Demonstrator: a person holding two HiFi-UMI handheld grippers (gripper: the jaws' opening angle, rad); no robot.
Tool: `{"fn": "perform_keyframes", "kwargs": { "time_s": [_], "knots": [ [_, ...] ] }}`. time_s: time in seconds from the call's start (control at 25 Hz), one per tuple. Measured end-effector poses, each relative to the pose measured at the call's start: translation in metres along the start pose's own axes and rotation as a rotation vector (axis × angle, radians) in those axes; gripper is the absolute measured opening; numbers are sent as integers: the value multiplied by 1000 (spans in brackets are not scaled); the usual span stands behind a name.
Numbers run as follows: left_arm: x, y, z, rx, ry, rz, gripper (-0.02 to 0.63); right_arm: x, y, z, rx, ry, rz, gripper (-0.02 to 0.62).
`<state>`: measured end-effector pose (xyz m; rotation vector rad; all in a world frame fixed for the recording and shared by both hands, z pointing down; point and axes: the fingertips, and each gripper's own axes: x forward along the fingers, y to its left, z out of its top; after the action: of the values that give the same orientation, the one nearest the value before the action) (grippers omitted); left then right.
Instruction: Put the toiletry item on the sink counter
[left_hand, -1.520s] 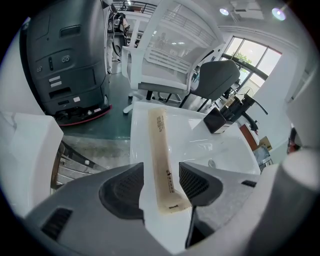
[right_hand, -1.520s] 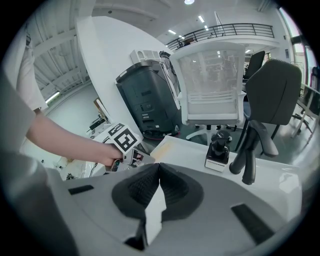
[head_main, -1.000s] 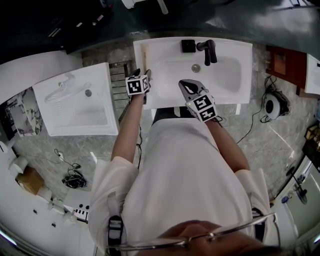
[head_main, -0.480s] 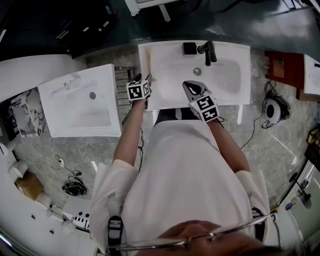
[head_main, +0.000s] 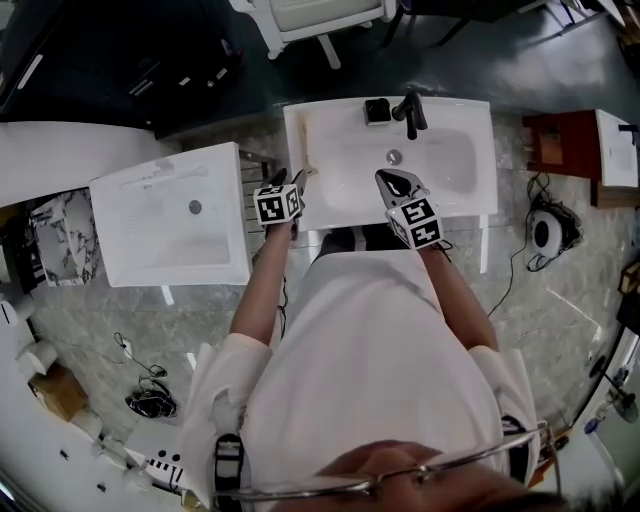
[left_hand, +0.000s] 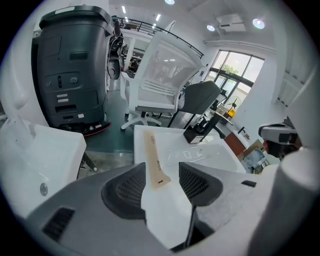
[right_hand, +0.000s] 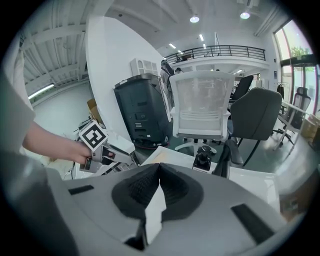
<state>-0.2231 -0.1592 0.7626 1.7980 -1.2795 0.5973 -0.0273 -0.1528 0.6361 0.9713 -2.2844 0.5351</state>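
A flat beige toiletry tube (left_hand: 154, 159) lies lengthwise on the left ledge of the white sink counter (left_hand: 200, 157). In the head view the tube (head_main: 298, 152) shows as a thin strip along the counter's (head_main: 470, 205) left rim. My left gripper (left_hand: 162, 175) stands open just short of the tube's near end, with nothing between its jaws; in the head view it (head_main: 286, 181) hovers at the counter's front left corner. My right gripper (head_main: 388, 178) is over the basin's front and is shut on nothing, its pads (right_hand: 165, 185) pressed together.
A black faucet (head_main: 411, 110) and a small black holder (head_main: 377, 110) stand at the basin's back, above the drain (head_main: 394, 157). A second white sink (head_main: 170, 215) stands to the left. A white chair (head_main: 320, 15), a dark grey machine (left_hand: 75, 65) and a red cabinet (head_main: 560, 145) surround it.
The head view has shifted, so the sink sits lower and more to the right in frame. Both grippers stay near the sink's front edge with their jaws unchanged.
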Motion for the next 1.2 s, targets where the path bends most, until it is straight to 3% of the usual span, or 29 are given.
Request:
{"fn": "perform_keyframes", "kwargs": {
  "time_s": [0.32, 1.0, 1.2],
  "knots": [
    [-34, -24, 14, 30, -70, -23, 202, -18, -8, 5, -36, -21, -11, 6],
    [-104, -99, 42, -49, -272, -103, 117, -57, -31, 37, -95, -105, 100, 6],
    [-124, -117, 47, -36, -305, -119, 92, -72, -41, 45, -97, -134, 105, 6]
  ]
}}
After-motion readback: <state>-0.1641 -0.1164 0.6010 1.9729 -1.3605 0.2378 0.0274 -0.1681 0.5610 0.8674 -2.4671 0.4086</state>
